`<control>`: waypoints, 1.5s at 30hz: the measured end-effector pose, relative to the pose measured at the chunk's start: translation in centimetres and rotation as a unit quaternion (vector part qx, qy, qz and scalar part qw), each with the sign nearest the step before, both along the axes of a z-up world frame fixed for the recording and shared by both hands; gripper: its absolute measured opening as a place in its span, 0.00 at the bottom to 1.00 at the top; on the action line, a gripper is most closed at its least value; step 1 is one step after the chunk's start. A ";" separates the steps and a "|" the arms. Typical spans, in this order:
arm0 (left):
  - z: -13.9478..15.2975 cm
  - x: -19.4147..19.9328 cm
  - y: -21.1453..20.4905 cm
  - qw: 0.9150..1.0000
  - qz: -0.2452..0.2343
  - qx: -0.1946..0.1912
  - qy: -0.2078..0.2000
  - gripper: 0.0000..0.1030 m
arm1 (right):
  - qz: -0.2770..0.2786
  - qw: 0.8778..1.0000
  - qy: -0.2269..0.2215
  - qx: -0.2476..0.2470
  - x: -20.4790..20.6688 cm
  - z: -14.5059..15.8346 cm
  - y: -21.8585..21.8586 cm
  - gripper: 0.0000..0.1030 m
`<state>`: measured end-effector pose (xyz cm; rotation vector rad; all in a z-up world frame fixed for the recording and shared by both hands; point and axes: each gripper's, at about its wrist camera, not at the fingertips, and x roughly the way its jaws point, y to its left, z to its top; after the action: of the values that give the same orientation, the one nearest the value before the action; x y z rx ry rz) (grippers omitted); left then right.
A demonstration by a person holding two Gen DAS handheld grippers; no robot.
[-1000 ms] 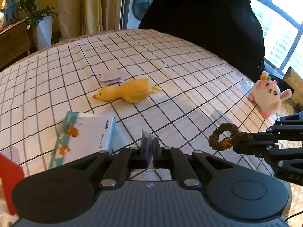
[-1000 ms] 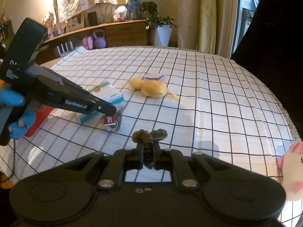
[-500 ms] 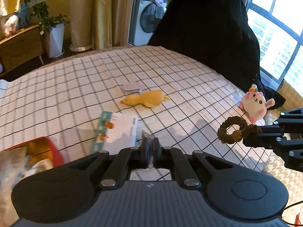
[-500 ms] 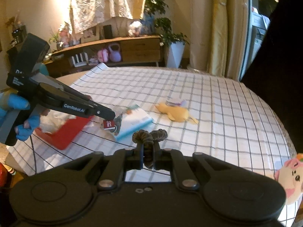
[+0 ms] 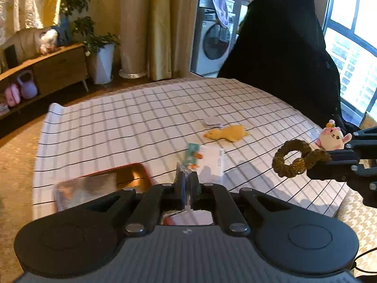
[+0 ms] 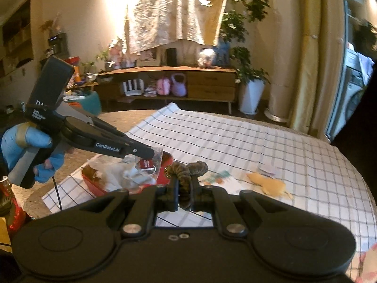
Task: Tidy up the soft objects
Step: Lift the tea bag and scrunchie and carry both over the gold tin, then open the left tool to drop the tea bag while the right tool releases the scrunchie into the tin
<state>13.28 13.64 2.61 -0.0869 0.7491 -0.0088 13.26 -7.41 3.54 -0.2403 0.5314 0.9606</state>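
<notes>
Our left hand-held gripper (image 5: 187, 184) pinches a thin clear bag (image 6: 150, 162) over the red tray (image 6: 94, 184). Our right hand-held gripper (image 6: 183, 188) squeezes the brown hair tie (image 5: 294, 161). The bag could slip out, since only its edge is held.

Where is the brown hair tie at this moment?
The hair tie is off the table, pinched in the right gripper; in the left view it hangs at right, near the pink plush.
</notes>
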 end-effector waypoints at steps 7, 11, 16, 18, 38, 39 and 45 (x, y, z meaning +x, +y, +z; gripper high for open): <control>0.4 -2.6 3.7 1.000 0.027 0.005 -0.003 0.04 | 0.025 1.000 0.000 -0.005 -1.1 -0.1 4.4 0.07; 0.3 -3.3 5.8 0.999 0.041 0.002 -0.004 0.04 | 0.035 0.999 0.003 -0.010 -1.5 -0.6 6.9 0.07; -0.3 -3.5 8.1 0.999 0.054 0.006 0.001 0.04 | 0.043 0.999 0.006 -0.023 -1.6 -1.8 9.5 0.08; -0.8 -3.4 9.0 0.998 0.059 0.008 0.005 0.04 | 0.043 0.999 0.003 -0.033 -1.2 -2.3 10.9 0.08; -7.1 1.2 13.7 0.995 0.077 0.019 0.058 0.04 | 0.018 0.994 0.024 -0.107 3.8 -9.1 21.3 0.08; -7.3 1.4 13.6 0.995 0.076 0.019 0.061 0.04 | 0.017 0.994 0.028 -0.109 3.9 -9.3 21.5 0.08; -8.8 2.4 13.6 0.994 0.080 0.010 0.075 0.04 | 0.017 0.992 0.043 -0.115 4.3 -10.2 21.9 0.13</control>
<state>15.71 27.20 -6.16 -0.1293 0.8909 0.1604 17.59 14.47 -6.69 -0.4171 0.7196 0.9460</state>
